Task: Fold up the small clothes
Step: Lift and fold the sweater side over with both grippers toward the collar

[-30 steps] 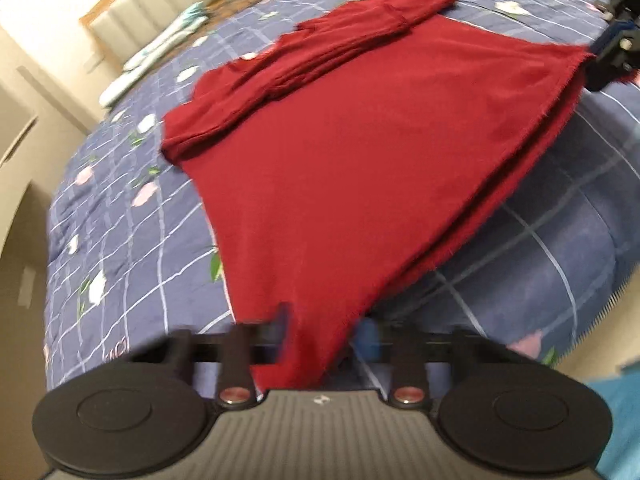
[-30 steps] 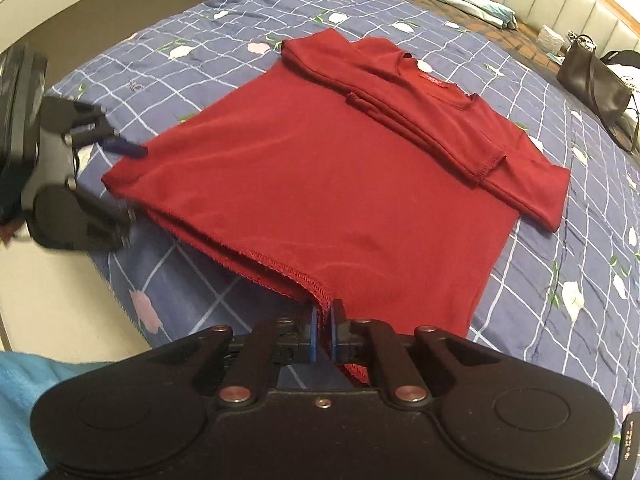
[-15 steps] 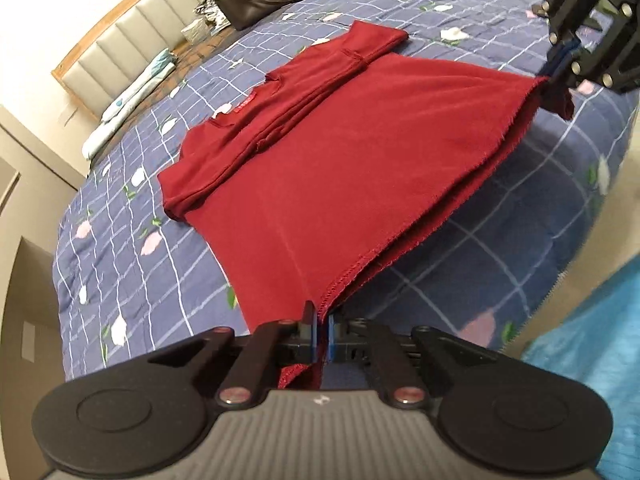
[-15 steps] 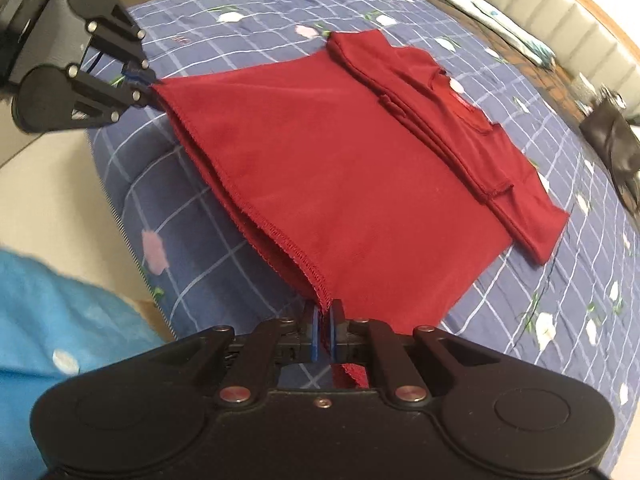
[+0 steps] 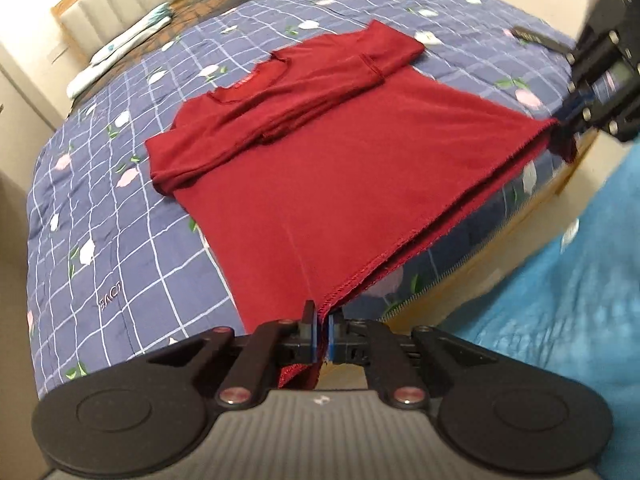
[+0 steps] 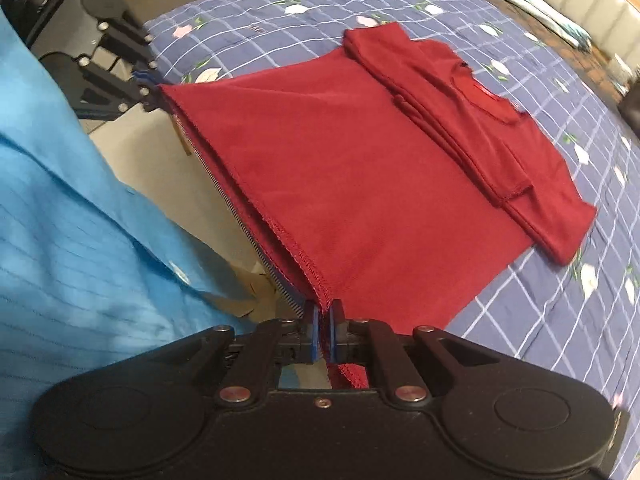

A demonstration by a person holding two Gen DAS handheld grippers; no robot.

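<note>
Both claws, left claw (image 5: 322, 334) and right claw (image 6: 325, 332), clamp the red shirt's (image 5: 320, 168) hem corners, lifting it taut above the bed (image 5: 120, 240) for folding toward the collar.

Dark red shirt (image 5: 320, 168), sleeves folded in, hem corners pinched between both jaws, seemingly lifted off bedding.

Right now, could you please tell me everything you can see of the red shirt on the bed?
The red shirt is a dark red, soft knit top with long sleeves folded across its chest, a round neckline with a small red label, and stitched hems. Its upper part lies flat on the blue checked floral quilt. Its bottom hem is lifted off the bed and stretched taut: the left gripper pinches one corner, the right gripper the other.
</note>
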